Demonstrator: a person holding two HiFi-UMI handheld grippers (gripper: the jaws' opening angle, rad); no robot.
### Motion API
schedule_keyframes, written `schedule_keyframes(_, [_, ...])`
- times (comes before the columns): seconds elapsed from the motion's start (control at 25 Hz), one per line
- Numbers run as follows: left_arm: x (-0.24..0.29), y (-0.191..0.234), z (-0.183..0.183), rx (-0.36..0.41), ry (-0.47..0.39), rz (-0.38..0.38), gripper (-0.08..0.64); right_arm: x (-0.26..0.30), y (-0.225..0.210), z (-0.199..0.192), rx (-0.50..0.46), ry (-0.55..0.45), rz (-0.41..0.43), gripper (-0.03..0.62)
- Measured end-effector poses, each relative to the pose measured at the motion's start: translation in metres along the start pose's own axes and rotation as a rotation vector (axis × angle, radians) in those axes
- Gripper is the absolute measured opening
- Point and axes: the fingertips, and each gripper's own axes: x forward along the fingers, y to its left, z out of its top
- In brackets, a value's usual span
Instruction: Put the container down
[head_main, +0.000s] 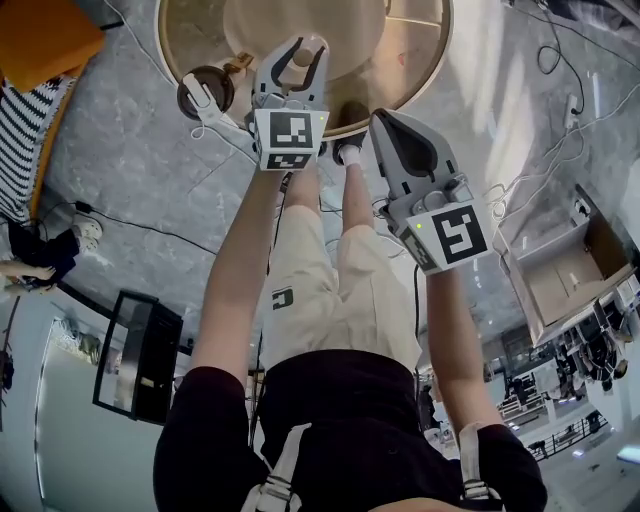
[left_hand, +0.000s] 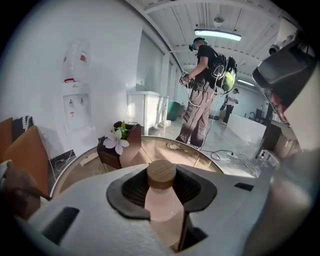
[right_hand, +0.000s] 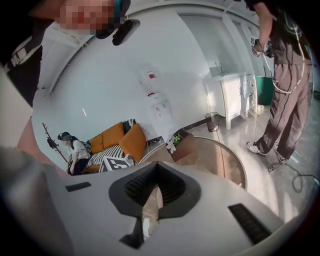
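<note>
Two tools: left tool clamped round the wood-lidded container, its base hidden; right tool closed, empty.

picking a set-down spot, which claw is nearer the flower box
Left. The left claw, shut on the wooden-lidded container, is above the table beside the flower box; the right claw hangs farther away at the table's edge.
</note>
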Motion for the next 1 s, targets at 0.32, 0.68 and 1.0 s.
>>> schedule_keyframes(0.32, [0.017,-0.004,-0.021,0.000,0.055,-0.006,0.138,0.000,-0.008,-0.010,0.034,0.011,-0.025,0.005])
schedule_keyframes(0.68, [0.030,-0.003,-0.033,0.012,0.077,0.013,0.138,0.000,-0.015,-0.013,0.041,0.036,-0.031,0.005])
schedule_keyframes(1.0, [0.035,-0.009,-0.037,0.027,0.085,0.004,0.138,-0.003,-0.018,-0.015,0.062,0.032,-0.035,0.005])
